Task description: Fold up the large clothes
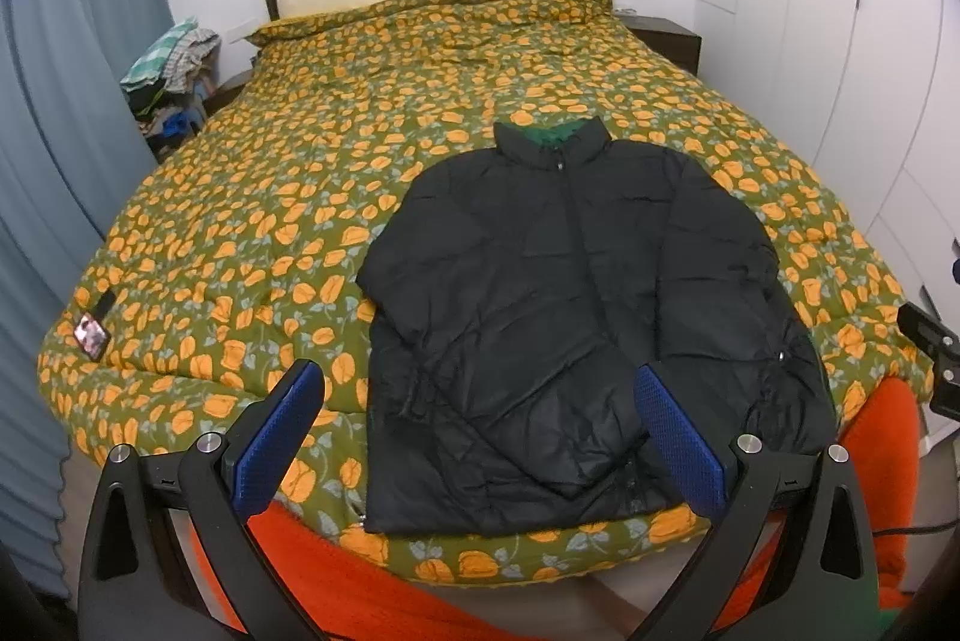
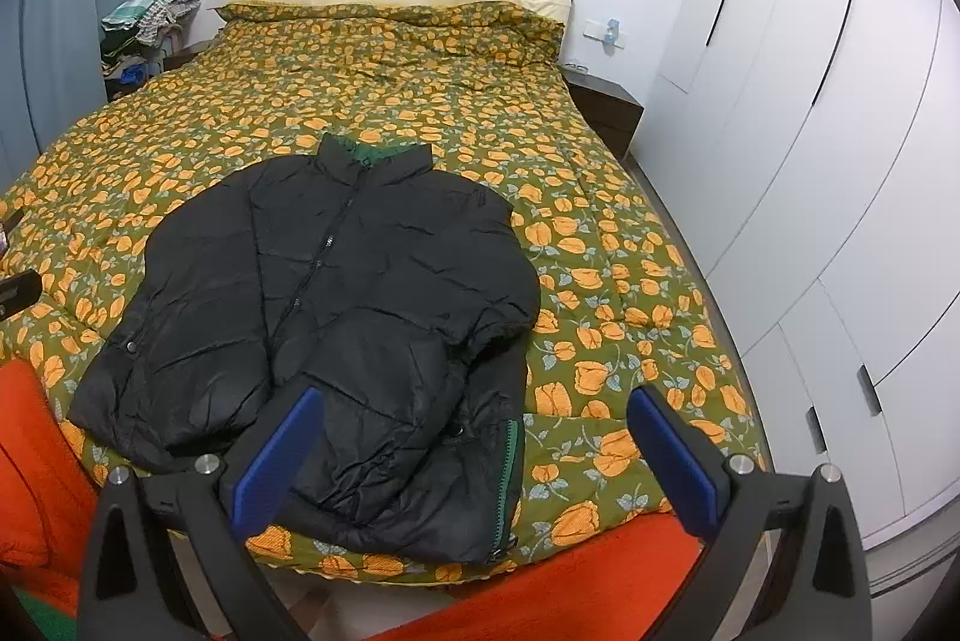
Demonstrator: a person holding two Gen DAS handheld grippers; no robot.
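Black puffer jacket [image 1: 558, 293] (zipped, sleeves tucked) lies on the bed [image 1: 240, 221] beneath two wide-open, empty claws [image 1: 480, 437] [image 2: 474, 443]; slick padding may slip when pinched.

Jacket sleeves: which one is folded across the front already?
Neither clearly is. Both sleeves of the black puffer jacket lie along its sides. The sleeve nearer the wardrobe bunches at the cuff, showing a green zipper; the other lies flatter.

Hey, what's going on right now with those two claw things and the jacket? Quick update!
Left gripper open, holding nothing. Right gripper open, holding nothing. Black jacket flat on the bed, zipped, not yet folded. Nothing on top of it.
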